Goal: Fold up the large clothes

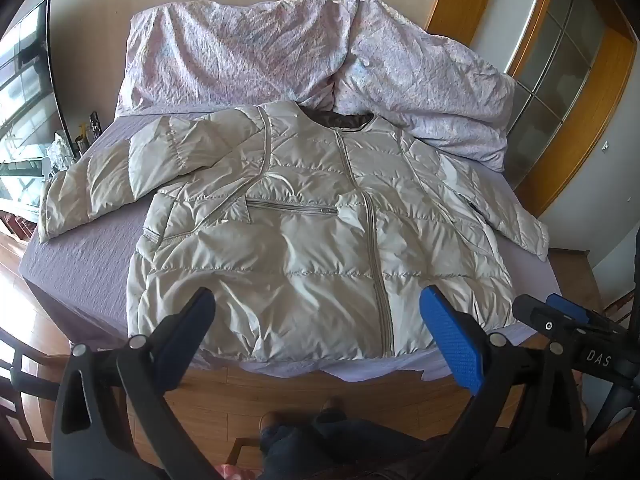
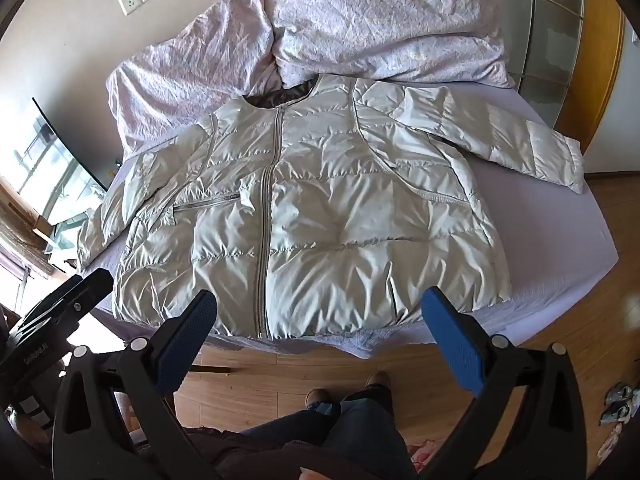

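A pale quilted puffer jacket (image 1: 320, 232) (image 2: 304, 232) lay spread front-up on the lilac-sheeted bed (image 1: 88, 264) (image 2: 568, 240), zipper closed, collar toward the crumpled floral duvet (image 1: 280, 48) (image 2: 360, 28) and hem at the bed edge nearest the person. Both sleeves extended outward from the jacket body; one sleeve cuff (image 1: 56, 216) reached the bed edge on the side of the glass-fronted cabinet (image 1: 24, 92), the other cuff (image 2: 560, 164) on the side of the wood-framed door (image 2: 568, 28).

The left gripper (image 1: 318, 312) was held above the jacket hem, its blue-padded fingers (image 1: 448, 328) spread wide and holding nothing. The right gripper (image 2: 320, 312) was likewise poised over the hem, fingers (image 2: 452, 328) wide apart and empty. In the left wrist view, the right gripper (image 1: 568, 316) appeared just beside the jacket's hem corner. The person's shoes (image 2: 348, 392) stood on the wooden floor (image 2: 280, 380) below the hem.
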Available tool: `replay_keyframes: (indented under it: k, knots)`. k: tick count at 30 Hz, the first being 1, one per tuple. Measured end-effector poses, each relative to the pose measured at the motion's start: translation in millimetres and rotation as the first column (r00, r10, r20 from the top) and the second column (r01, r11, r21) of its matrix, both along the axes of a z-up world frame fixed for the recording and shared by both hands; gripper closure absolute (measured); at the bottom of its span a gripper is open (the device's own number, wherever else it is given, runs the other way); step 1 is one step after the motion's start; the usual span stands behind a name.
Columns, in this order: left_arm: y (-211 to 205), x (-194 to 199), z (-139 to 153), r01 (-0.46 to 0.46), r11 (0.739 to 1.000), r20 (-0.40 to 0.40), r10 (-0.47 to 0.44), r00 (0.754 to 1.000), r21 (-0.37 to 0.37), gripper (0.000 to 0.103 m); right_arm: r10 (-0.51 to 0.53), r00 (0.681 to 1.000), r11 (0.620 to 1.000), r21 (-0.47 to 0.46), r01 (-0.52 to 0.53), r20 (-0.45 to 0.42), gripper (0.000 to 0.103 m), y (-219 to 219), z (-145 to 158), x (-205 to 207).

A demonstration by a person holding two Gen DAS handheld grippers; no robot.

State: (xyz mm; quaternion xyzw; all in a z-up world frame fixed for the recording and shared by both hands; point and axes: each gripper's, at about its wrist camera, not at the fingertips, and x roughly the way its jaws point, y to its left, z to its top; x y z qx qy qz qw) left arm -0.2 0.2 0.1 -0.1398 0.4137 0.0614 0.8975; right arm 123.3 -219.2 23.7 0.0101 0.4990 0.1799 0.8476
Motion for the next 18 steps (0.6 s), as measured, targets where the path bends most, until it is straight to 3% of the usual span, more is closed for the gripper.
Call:
replay_keyframes:
  k: [18]
  knots:
    - [-0.2,0.0,-0.1,-0.001,1.0,0.0,0.001,1.0,0.007,0.002,0.001,1.0,1.0,-0.001,-0.001,0.005,0.001,-1.1,1.4,-0.4]
